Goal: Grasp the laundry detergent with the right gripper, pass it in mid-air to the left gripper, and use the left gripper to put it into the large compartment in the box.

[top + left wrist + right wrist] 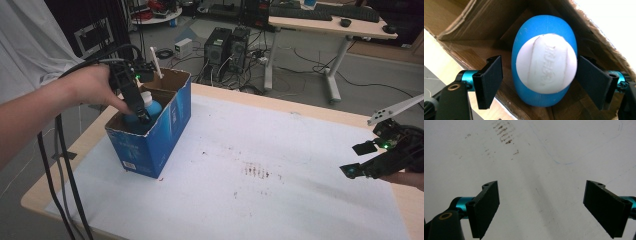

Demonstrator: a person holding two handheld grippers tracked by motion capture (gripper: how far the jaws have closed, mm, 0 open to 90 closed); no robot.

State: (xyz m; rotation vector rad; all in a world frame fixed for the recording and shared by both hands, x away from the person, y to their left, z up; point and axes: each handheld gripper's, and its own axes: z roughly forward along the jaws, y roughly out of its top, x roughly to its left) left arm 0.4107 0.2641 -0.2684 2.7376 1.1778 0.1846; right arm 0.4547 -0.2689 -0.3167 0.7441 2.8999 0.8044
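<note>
Left gripper [142,116] reaches down into blue cardboard box [167,132] near table's left edge; jaws parted, flanking blue bottle with white cap [545,62], pads not pressing. Bottle upright inside box. Right gripper [360,160] near right edge, jaws wide, empty, over white table cover [544,195].

Looks like a lab or tech office: two desktop PC towers [226,46] on the floor beyond the table, loose cables [300,60] running everywhere, far-right desk [331,26] holding keyboards [300,13], white sheet-covered worktable [280,165] up front.
</note>
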